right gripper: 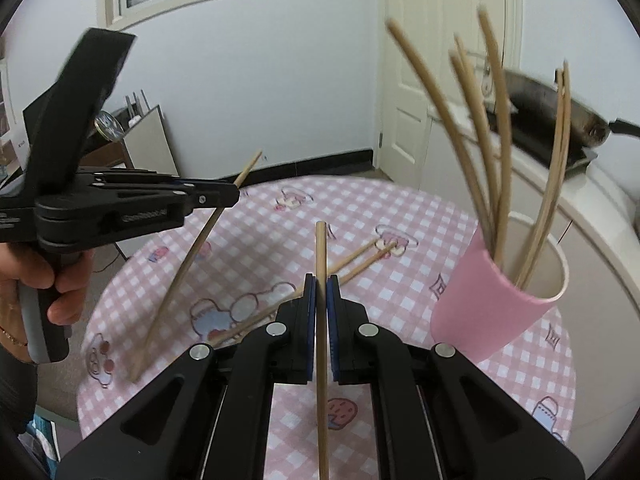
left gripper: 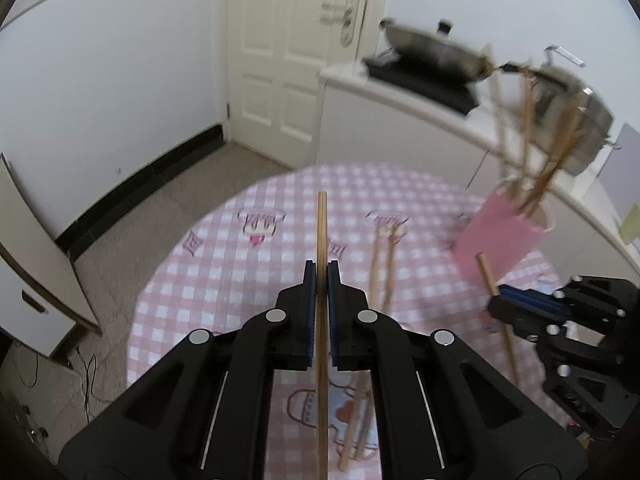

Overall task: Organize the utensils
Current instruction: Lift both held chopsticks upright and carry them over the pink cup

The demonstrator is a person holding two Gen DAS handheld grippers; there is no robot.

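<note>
While two chopsticks remain loose on the pink-checked counter (right gripper: pixel 400 208), each hand-held gripper carries one of its own above it. The left hand-held gripper (left gripper: pixel 321 270) is closed on a wooden chopstick (left gripper: pixel 322 232) that runs straight out between its blue pads, its long axis in line with the fingers and its tip pointing away toward the far edge of the counter. The right hand-held gripper (right gripper: pixel 321 282) is likewise clamped on a second chopstick (right gripper: pixel 321 252), also lying along the fingers and pointing forward.

The pink cup (right gripper: pixel 496 304), already holding several chopsticks that fan upward out of its white mouth, stands to the right of both grippers and tilts in both views. From the right wrist it sits near, just ahead and to the right; from the left wrist it lies farther off to the right, beyond the right gripper. The right hand therefore looks the nearer to the cup. Either held chopstick would seemingly need tipping toward the vertical to enter the cup's mouth.

The loose pair of chopsticks (left gripper: pixel 382 264) lies roughly parallel on the cloth between the two grippers, running lengthwise away from the left wrist camera. A pan (left gripper: pixel 432 50) rests on a cooktop in the blurred background.
</note>
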